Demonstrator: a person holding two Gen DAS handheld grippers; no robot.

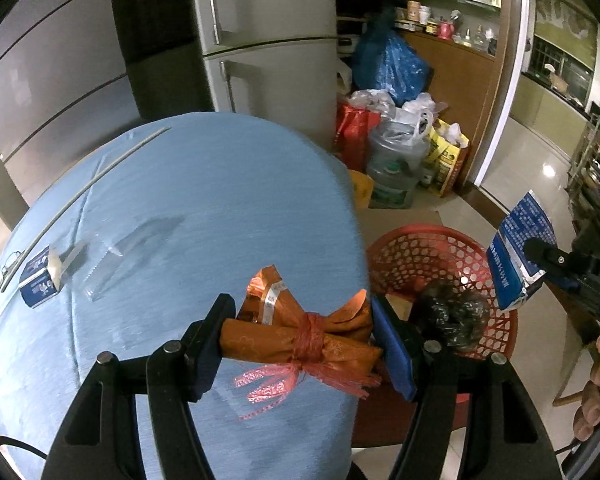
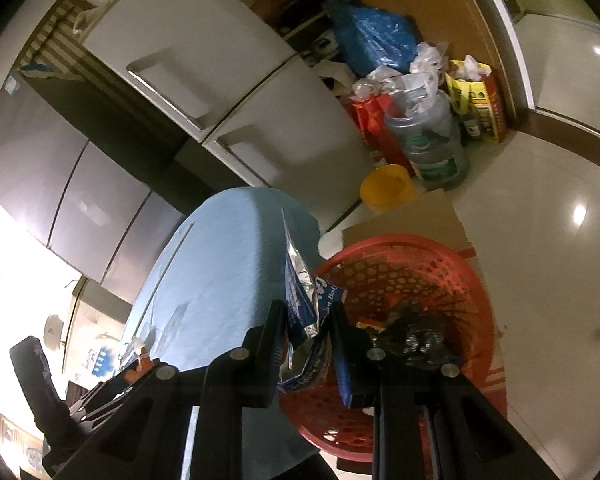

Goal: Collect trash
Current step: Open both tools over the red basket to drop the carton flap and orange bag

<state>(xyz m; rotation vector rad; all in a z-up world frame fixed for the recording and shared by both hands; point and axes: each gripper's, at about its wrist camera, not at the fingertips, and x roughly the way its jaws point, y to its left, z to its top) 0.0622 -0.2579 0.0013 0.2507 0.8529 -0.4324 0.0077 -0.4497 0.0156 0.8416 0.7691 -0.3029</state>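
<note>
We carry two pieces of trash toward the red basket [image 1: 440,248], which sits on the floor just beside the edge of the blue table [image 1: 204,208]. Our left gripper [image 1: 300,332] is clenched on the orange bundle [image 1: 296,336], holding it crosswise by its two ends so the tied middle and its loose red netting hang free between the fingers; the bundle is over the table edge, just short of the basket. Our right gripper [image 2: 308,328] pinches the blue packet [image 2: 300,304] tight and upright, so the thin foil stands clear of the fingers and can drop straight; it hangs near the basket rim, on the table side. A dark crumpled bag [image 1: 452,316] already lies inside the basket, leaving open room around it. Far from the basket, a small blue box [image 1: 40,280] is left on the table. We judge the table edge the main thing to clear; beyond the basket the floor is open.
</note>
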